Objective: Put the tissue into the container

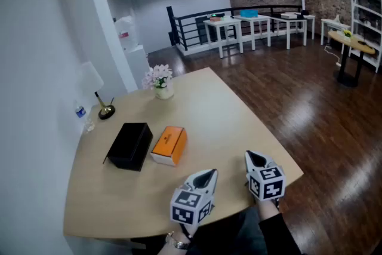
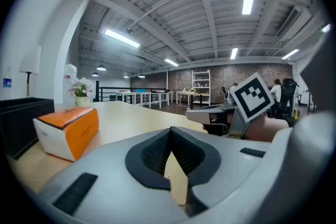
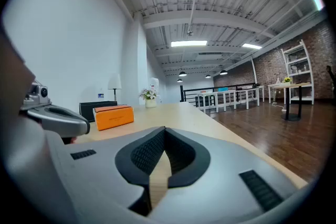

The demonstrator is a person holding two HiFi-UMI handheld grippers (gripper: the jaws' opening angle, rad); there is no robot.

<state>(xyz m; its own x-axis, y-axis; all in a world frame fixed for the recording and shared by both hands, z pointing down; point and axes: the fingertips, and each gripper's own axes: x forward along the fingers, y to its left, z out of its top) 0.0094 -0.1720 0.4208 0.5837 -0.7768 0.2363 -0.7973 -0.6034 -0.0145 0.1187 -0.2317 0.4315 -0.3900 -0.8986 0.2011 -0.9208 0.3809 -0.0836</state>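
Left tongs [image 1: 208, 174] and right tongs [image 1: 253, 157] closed, empty, tissue box [image 1: 169, 144] ahead beside container [image 1: 130, 145]

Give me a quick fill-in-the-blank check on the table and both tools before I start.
1. The orange tissue box lies right beside the ____ container.
2. The left tool and right tool both have their jaws ____, with nothing between them.
3. The vase beyond the orange tissue box holds white ____.
Missing words: black; shut; flowers.
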